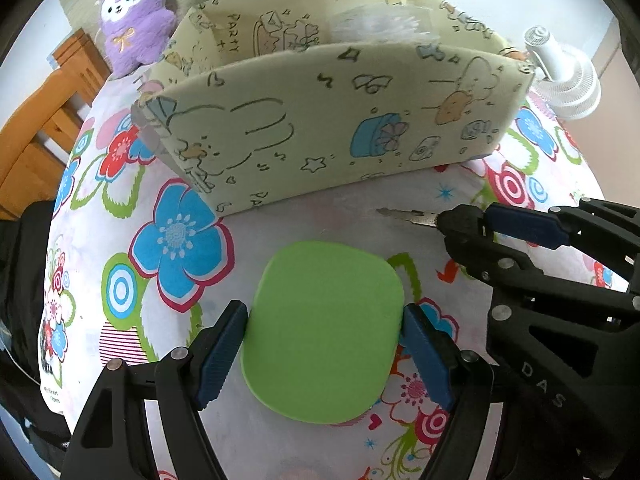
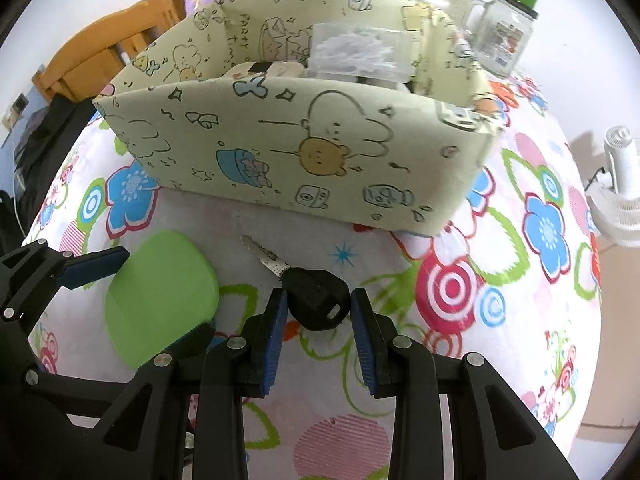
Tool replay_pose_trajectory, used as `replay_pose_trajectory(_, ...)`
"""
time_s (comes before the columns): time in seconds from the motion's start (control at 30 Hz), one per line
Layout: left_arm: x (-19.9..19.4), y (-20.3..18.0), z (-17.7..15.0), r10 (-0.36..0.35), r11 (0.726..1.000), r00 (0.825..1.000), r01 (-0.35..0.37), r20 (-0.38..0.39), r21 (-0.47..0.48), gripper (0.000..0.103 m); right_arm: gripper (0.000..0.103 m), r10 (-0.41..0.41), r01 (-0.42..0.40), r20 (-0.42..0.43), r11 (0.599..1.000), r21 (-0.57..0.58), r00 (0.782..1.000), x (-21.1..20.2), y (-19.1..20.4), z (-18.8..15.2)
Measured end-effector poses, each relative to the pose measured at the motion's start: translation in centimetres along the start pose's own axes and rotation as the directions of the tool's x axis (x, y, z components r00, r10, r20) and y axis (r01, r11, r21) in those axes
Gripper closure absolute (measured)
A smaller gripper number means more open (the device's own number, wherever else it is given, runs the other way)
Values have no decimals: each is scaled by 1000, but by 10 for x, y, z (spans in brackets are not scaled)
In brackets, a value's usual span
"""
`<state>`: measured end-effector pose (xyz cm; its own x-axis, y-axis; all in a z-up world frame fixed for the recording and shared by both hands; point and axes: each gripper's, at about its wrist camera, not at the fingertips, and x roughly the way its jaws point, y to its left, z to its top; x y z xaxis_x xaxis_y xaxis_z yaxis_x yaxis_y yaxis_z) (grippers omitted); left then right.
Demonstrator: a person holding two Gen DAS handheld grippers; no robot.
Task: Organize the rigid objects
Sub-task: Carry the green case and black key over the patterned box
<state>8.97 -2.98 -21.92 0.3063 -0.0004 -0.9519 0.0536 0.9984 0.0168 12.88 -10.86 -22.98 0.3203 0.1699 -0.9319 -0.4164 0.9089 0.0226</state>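
Here, one round table carries a single flower-printed tablecloth (image 1: 180, 240), and on it stands one large storage box (image 2: 304, 152) of pale yellow fabric printed with cartoon animals. The box holds at least one clear plastic container (image 2: 356, 52) with something white and frilly inside, plus a few pale and dark things beneath it that are too hidden to name.

Beyond the box there is one purple plush toy (image 1: 134, 12) and one glass jar (image 2: 502, 36) with a handle and a green top; off the right edge of the table is one white fan (image 1: 560, 76). A wooden chair (image 1: 44, 120) stands at the left.

In front of the box, two loose things lie on the cloth, near each other but not touching: one flat green lid (image 1: 324, 332) with rounded corners, and one key (image 2: 308, 292) with a black head and a silver blade pointing toward the box.

There are two grippers, each with blue pads. The left gripper (image 1: 324, 354) has its fingers spread wide to either side of the green lid, the pads right at the lid's left and right edges. The right gripper (image 2: 318, 334) has its fingers apart around the black key head; the left pad looks to touch the head, while a narrow gap shows at the right pad.
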Motion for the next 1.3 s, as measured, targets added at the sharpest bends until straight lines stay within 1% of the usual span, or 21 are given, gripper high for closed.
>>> replay_pose_trajectory(0.3,-20,-3,7,-11,999,999,10,32,36,23,68,-23,21,37,998,58,999,-32,-14,-6)
replay_pose_trajectory(0.47,-35,-2,12,-3,999,998,0,55,49,23,68,-28,23,64,997,78,998,-51,-14,-9)
replay_pose_trajectory(0.6,-47,-1,15,5,998,997,-9,75,60,23,68,-30,23,86,996,87,996,-63,-19,-5)
replay_pose_trajectory(0.9,-74,1,19,9,996,993,-18,117,84,23,68,-39,24,127,993,118,991,-93,-13,0)
replay_pose_trajectory(1.03,-84,1,19,15,995,992,-28,128,97,23,68,-46,29,129,991,129,991,-102,-10,1)
replay_pose_trajectory(1.3,-107,6,20,11,992,986,-32,167,126,23,68,-60,35,158,987,157,986,-122,-4,1)
